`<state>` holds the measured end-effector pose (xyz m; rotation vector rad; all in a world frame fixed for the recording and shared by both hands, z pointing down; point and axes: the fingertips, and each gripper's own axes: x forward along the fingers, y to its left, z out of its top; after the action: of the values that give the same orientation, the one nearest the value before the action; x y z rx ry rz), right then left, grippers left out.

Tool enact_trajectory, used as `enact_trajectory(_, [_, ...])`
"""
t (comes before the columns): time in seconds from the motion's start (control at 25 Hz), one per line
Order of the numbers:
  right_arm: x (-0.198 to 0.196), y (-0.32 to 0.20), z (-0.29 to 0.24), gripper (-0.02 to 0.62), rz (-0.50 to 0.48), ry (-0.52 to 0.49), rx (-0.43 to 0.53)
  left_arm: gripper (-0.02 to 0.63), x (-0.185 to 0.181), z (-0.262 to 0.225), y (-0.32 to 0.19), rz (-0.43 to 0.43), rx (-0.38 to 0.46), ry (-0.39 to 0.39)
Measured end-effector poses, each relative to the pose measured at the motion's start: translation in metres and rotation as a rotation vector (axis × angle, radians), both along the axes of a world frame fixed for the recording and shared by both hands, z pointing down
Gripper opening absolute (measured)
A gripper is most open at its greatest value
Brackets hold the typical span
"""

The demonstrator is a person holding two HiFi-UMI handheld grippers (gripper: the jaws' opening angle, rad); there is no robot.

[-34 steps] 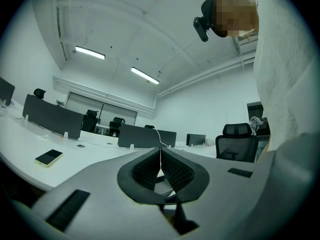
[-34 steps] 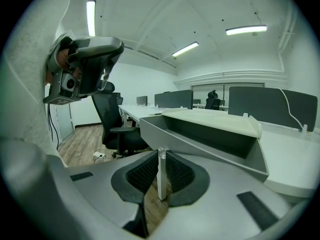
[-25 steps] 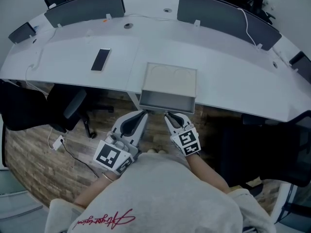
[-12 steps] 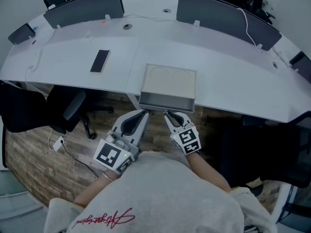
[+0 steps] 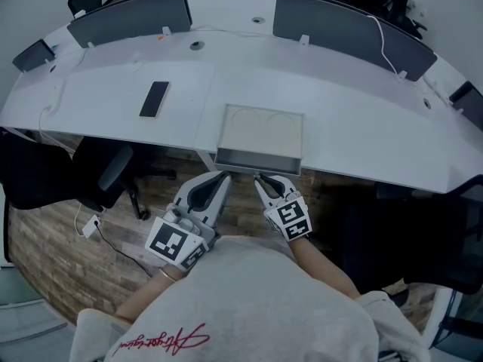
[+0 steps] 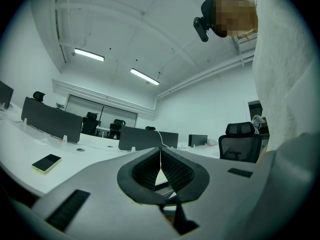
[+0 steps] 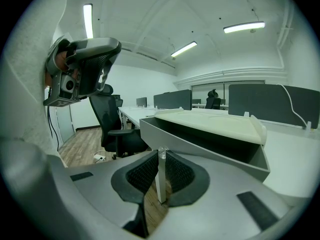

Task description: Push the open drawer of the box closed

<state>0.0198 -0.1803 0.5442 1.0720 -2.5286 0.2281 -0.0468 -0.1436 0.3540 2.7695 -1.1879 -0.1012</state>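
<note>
Now, box (image 5: 260, 129): pale and flat-topped, it sits on the near edge of the curved white table (image 5: 339, 111), straight ahead of the person.
Drawer (image 5: 257, 162): grey and pulled partly out of the box toward the person, so it overhangs the table edge; its inside is dark.
Left tongs (image 5: 219, 178): pressed together, the tips meeting with nothing between them. They are held low, just below and left of the drawer front, apart from it.
Right tongs (image 5: 260, 179): drawn almost together with only a thin slit between the pads, pinching nothing. They are just under the drawer front; whether the tips touch it cannot be told.
Phone (image 5: 154, 99): dark, lying flat on the table, well to the left of the box.
Divider panels (image 5: 128, 13): dark, standing upright along the far side of the table.
Office chair (image 5: 106, 164): black, on the wooden floor (image 5: 60, 240) under the table's left part.
</note>
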Motion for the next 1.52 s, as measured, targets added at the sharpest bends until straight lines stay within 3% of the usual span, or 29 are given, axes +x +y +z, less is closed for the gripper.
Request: enact_trajectory(1.52, [0.005, -0.024, 0.0, 0.057, 0.027, -0.02, 0.003, 0.018, -0.01, 0.001, -0.014, -0.028, 0.006, -0.013])
